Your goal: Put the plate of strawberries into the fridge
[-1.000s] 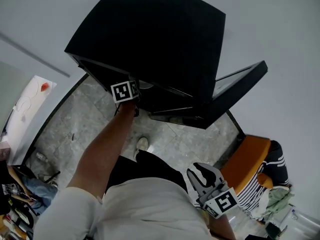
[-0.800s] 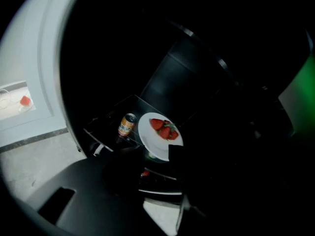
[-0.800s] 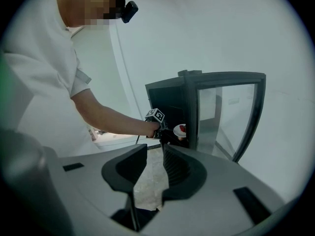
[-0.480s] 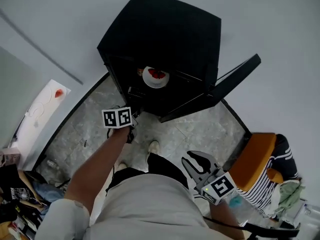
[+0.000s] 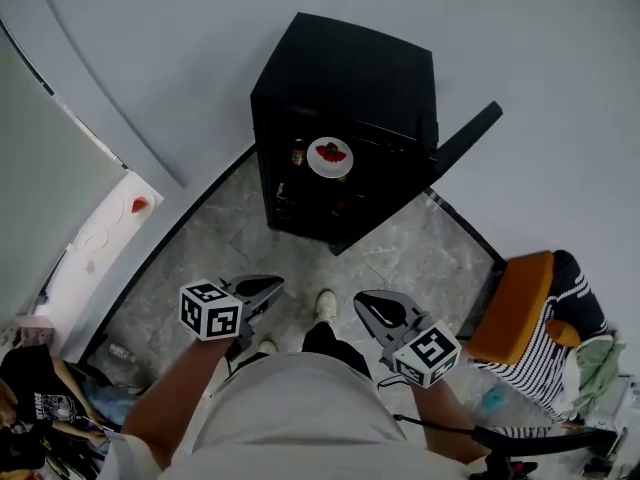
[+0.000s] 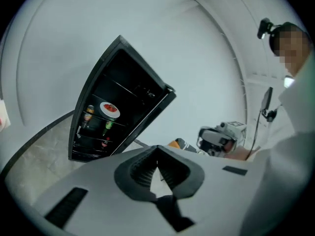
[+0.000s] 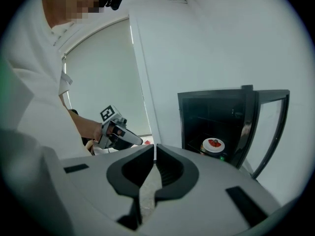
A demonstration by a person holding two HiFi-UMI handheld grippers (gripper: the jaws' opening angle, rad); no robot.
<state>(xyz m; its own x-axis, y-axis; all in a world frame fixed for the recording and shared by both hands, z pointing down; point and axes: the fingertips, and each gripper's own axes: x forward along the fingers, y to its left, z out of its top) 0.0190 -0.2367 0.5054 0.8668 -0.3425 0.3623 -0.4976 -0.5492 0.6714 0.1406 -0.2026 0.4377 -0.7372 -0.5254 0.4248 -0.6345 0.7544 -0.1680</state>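
A white plate of strawberries [image 5: 330,157] rests on an upper shelf inside the black fridge [image 5: 345,63], whose door [image 5: 465,138] hangs open to the right. The plate also shows in the left gripper view [image 6: 110,109] and the right gripper view [image 7: 213,144]. My left gripper [image 5: 275,283] is low near my body, well back from the fridge, its jaws shut with nothing between them [image 6: 157,149]. My right gripper [image 5: 360,300] hangs beside it, also shut and holding nothing [image 7: 154,147].
Bottles [image 5: 297,152] stand on the fridge shelves beside and below the plate. An orange chair [image 5: 510,308] with striped clothing [image 5: 545,353] stands at the right. A white surface [image 5: 100,233] runs along the left wall. Grey stone floor [image 5: 220,238] lies between me and the fridge.
My left gripper has drawn back out of the fridge to near my body. The view has backed away from the fridge. The plate stays on its shelf.
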